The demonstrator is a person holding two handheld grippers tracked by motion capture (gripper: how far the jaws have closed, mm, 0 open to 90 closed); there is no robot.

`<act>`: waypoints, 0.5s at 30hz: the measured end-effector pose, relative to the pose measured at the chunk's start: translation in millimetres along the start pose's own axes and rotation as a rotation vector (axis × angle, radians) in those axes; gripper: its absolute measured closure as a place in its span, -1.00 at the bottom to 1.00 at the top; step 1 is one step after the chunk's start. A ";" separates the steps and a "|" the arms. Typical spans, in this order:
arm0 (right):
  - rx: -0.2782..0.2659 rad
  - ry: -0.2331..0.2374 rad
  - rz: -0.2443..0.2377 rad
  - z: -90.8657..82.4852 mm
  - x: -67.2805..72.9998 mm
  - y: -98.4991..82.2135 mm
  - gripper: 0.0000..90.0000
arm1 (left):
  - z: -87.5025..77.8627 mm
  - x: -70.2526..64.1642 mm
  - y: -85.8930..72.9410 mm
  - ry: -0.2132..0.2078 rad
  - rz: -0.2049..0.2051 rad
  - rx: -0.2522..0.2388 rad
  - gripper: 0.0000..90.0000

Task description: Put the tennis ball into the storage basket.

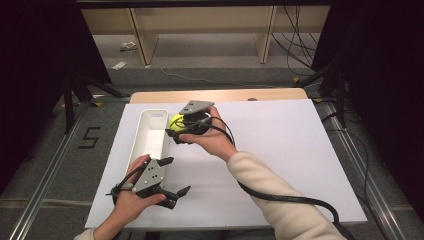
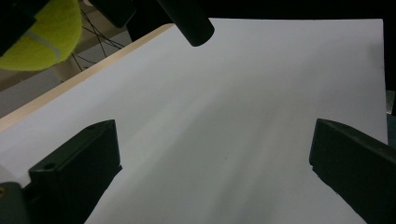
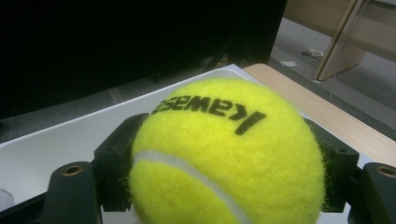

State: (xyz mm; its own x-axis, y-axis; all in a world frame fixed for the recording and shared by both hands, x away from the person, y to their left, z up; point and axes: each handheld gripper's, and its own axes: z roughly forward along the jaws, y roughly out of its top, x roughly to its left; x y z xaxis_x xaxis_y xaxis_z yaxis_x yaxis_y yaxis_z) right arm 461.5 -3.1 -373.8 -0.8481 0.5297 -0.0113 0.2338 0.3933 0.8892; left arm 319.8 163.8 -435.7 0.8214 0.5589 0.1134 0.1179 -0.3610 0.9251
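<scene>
A yellow tennis ball (image 1: 176,122) with black lettering sits between the jaws of my right gripper (image 1: 178,125), which is shut on it and held just right of the white tray's (image 1: 145,131) far end. The ball (image 3: 224,154) looms large in the right gripper view, a black jaw pressed on each side. My left gripper (image 1: 175,176) rests near the table's front left, jaws wide open with nothing between them. In the left gripper view the ball (image 2: 39,35) appears at the top left above the white sheet (image 2: 233,121).
A long white tray stands lengthwise on the left part of the white sheet (image 1: 280,150). The wooden table edge (image 1: 220,95) runs along the back. A black cable (image 1: 285,197) trails from the right gripper under the sleeve. Dark frames and stands flank the table.
</scene>
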 end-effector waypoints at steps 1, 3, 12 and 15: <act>-0.004 0.000 -0.001 0.9 0.2 0.4 -0.41 | -0.4 0.2 0.0 0.001 0.001 0.001 -0.97; -0.007 0.002 0.000 2.7 1.3 1.6 -0.41 | -0.7 0.8 -0.3 0.001 0.001 0.001 -0.97; -0.007 0.014 -0.001 9.7 4.5 2.9 -0.41 | -1.1 1.0 -0.5 0.000 -0.002 0.000 -0.97; -0.003 0.014 -0.003 10.5 4.0 3.4 -0.41 | -1.0 0.8 -0.4 -0.001 0.000 0.000 -0.97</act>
State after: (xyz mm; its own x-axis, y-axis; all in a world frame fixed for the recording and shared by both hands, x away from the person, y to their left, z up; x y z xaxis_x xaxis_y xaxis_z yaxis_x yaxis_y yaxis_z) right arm 463.8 8.2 -375.6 -0.8556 0.5175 -0.0074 0.2296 0.3923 0.8907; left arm 319.8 165.1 -435.6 0.8218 0.5584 0.1132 0.1181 -0.3612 0.9250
